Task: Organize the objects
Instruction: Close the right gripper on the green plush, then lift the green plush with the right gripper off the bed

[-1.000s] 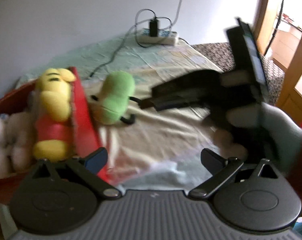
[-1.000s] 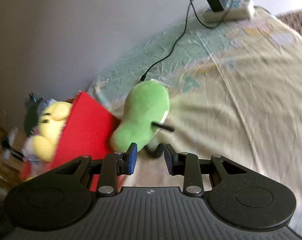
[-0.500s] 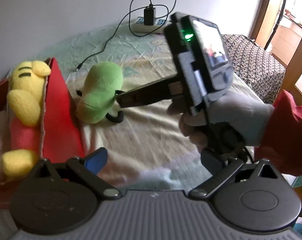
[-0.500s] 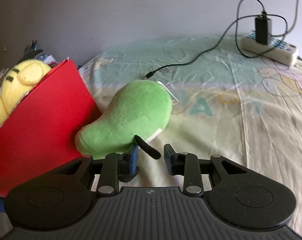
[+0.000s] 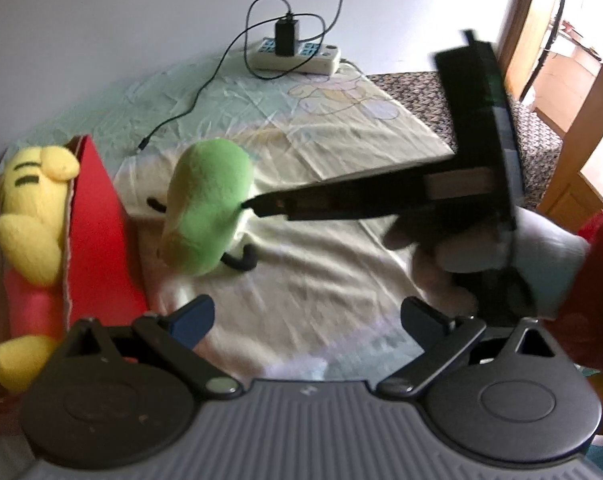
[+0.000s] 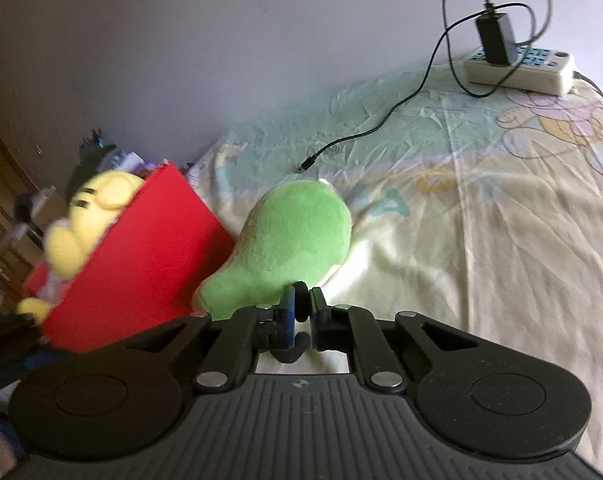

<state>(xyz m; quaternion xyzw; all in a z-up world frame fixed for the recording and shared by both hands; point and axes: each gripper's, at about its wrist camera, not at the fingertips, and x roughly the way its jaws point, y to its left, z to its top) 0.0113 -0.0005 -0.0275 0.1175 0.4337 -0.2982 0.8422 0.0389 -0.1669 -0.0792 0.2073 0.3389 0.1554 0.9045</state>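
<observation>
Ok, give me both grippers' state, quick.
Left gripper: open, holding nothing.
Right gripper: shut on the green plush toy, by its thin black limb.

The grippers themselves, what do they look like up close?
Each gripper, left and right, has a ribbed grey base, two round black discs, black linkage arms with silver rivets, and blue-padded fingertips. The holding hand wears a grey glove and a red sleeve.

Left gripper (image 5: 306, 318): jaws spread wide, nothing between them, above a pale bedsheet (image 5: 341, 152). Green plush toy (image 5: 205, 210): lying on the sheet, just beside a red box (image 5: 97, 216) that holds a yellow plush (image 5: 31, 208). Right gripper (image 5: 257, 203): blurred, reaching in from the right, tips against the green toy's side. White power strip (image 5: 297, 54): by the wall, charger plugged in.
</observation>
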